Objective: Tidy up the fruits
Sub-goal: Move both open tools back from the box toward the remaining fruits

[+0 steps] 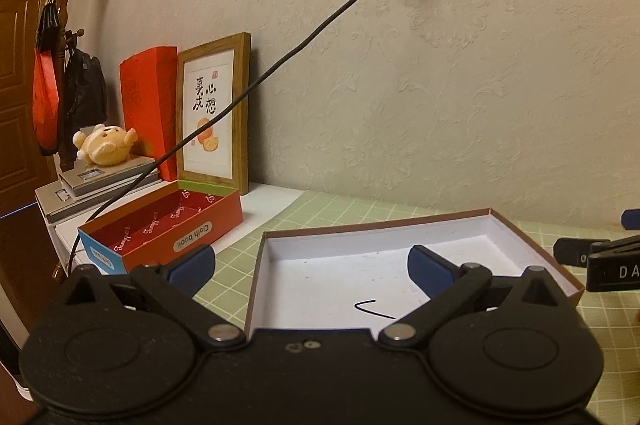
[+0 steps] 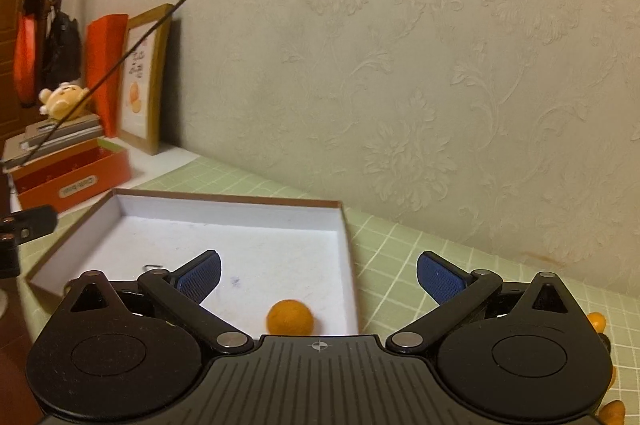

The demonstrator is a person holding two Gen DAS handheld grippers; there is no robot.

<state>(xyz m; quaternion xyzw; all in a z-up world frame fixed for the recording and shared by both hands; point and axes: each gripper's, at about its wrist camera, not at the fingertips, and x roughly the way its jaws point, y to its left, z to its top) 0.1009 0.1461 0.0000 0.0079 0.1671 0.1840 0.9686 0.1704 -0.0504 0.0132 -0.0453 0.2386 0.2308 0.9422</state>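
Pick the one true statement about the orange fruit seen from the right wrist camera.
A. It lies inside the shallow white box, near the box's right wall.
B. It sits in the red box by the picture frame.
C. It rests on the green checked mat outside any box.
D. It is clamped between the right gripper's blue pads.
A: the orange fruit lies on the floor of the shallow white box, close to its right wall, clear of the wide-open right gripper.

Shallow box [image 2: 348, 245]: white inside, brown rim and outer wall. Fruit [image 2: 290, 317] in it was orange. Table mat [image 2: 400, 257]: pale green with a white grid. Gripper pads [image 2: 438, 275] were blue on black arms. Smaller box [image 1: 168, 229]: orange outside, red patterned lining. Wall [image 1: 440, 85]: beige with embossed floral wallpaper.
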